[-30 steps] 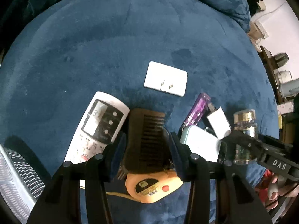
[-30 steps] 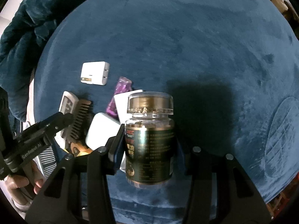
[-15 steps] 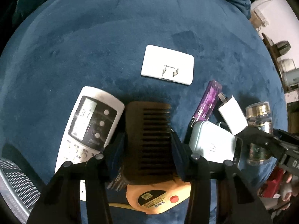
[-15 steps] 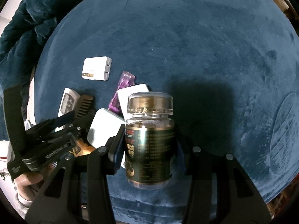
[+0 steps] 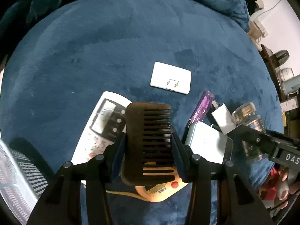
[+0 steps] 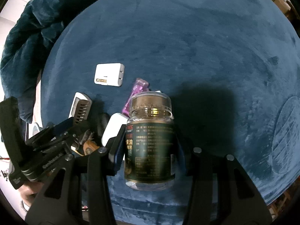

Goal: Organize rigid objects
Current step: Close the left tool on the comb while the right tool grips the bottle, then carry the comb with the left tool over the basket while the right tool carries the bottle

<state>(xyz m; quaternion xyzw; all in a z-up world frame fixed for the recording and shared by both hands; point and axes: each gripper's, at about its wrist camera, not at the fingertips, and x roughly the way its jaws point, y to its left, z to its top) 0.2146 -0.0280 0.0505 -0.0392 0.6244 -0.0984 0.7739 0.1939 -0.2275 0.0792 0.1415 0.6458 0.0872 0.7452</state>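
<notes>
The brown comb [image 5: 148,140] sits pinched across its width in the left tongs [image 5: 149,150], lifted above the white remote [image 5: 97,129] and the orange tape measure [image 5: 159,191] on the blue blanket [image 5: 93,46]. The right tongs [image 6: 150,148] clamp a dark supplement bottle [image 6: 150,142] upright over the same clutter. The comb's teeth side gives the pad little to bite on, so it might twist loose and drop back onto the pile.

A dark wooden comb [image 5: 148,142] is held above a white remote [image 5: 97,131] and an orange tape measure [image 5: 159,191]. A dark-labelled jar [image 6: 150,146] is gripped upright. A white plug adapter [image 5: 170,77] lies flat on the blue cloth.
</notes>
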